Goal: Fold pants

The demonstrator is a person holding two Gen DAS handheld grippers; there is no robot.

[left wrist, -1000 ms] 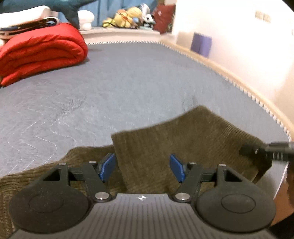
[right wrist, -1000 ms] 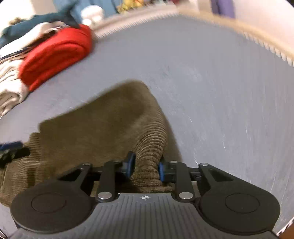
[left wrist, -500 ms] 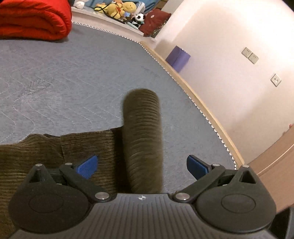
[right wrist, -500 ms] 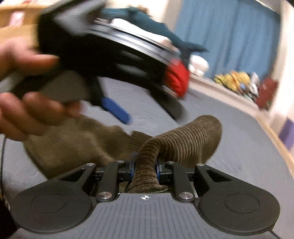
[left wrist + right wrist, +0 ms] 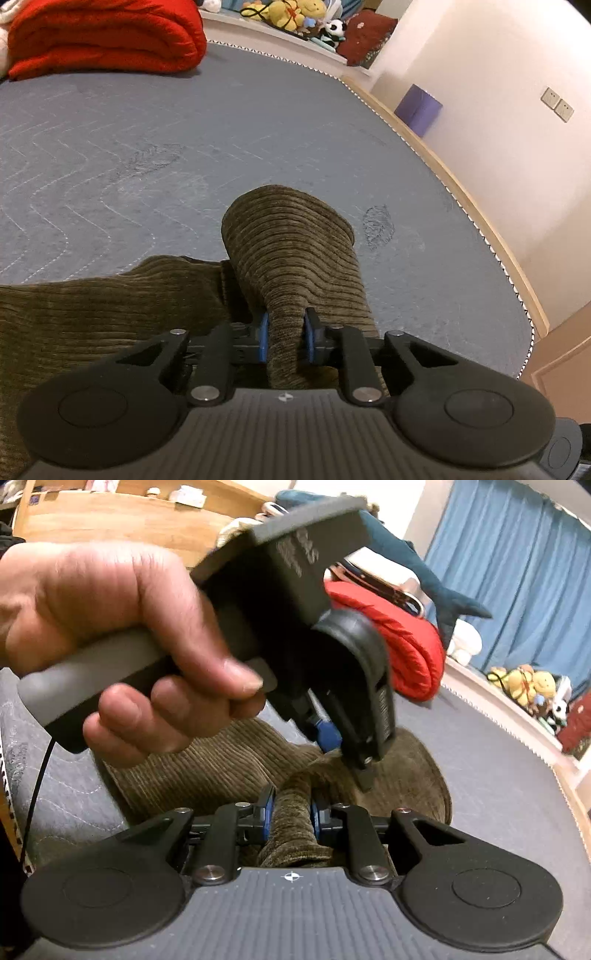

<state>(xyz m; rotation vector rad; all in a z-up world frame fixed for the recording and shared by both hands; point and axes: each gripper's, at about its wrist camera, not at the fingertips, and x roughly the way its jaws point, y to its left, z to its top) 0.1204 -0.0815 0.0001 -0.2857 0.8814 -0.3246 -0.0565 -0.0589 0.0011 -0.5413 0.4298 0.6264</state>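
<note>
The left gripper (image 5: 286,338) is closing its jaws, with a fold of the pants (image 5: 291,251) between the blue pads. The right gripper (image 5: 291,818) pinches another fold. A bare hand (image 5: 122,627) grips the left handle, seemingly tilted down.

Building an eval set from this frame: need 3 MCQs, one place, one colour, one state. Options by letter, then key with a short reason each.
1. Where does the red folded blanket lie?
A. far end of the grey mat
B. under the pants
C. on the floor by the wall

2. What colour are the pants?
A. navy
B. olive-brown
C. white

3. What is between the left gripper pads?
A. nothing
B. a fold of pants cloth
C. a toy

Key:
1 A, it sits at the far edge of the grey mat.
2 B, olive-brown corduroy in both views.
3 B, the jaws are closing with cloth bunched between the blue pads; the right gripper pinches cloth too.
</note>
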